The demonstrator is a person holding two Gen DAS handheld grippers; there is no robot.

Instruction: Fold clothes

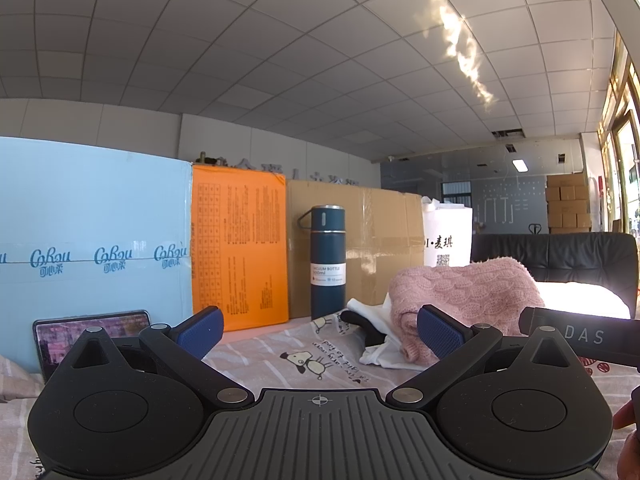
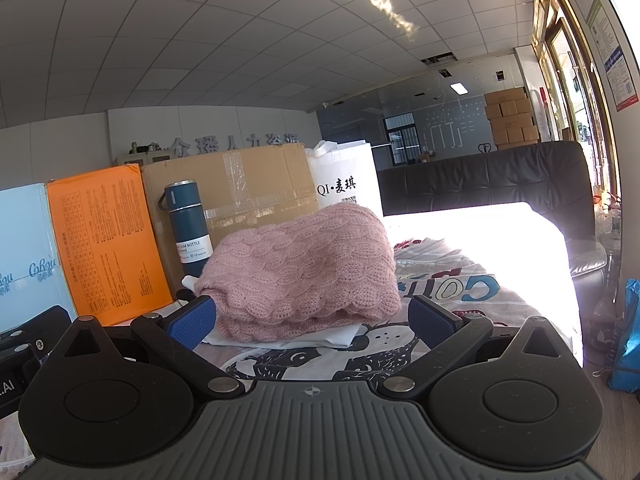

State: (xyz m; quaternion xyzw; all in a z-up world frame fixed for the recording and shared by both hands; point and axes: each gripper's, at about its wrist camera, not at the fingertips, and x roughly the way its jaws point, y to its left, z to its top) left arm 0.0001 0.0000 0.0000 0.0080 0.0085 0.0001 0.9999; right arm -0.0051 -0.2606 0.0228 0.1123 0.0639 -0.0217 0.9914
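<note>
Bright window daylight from the right, blown-out glare, fisheye-curved edges.

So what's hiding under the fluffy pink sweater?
Under the pink sweater lies white clothing, with something black beside it. How many pieces are stacked there is covered up.

The pink knit sweater [image 2: 304,268] sits on top of some white fabric [image 2: 280,338], so most of that is covered. Far end of the bed [image 2: 480,224] is totally blown out by sunlight, and the phone [image 1: 86,340] screen's just a blur.
</note>
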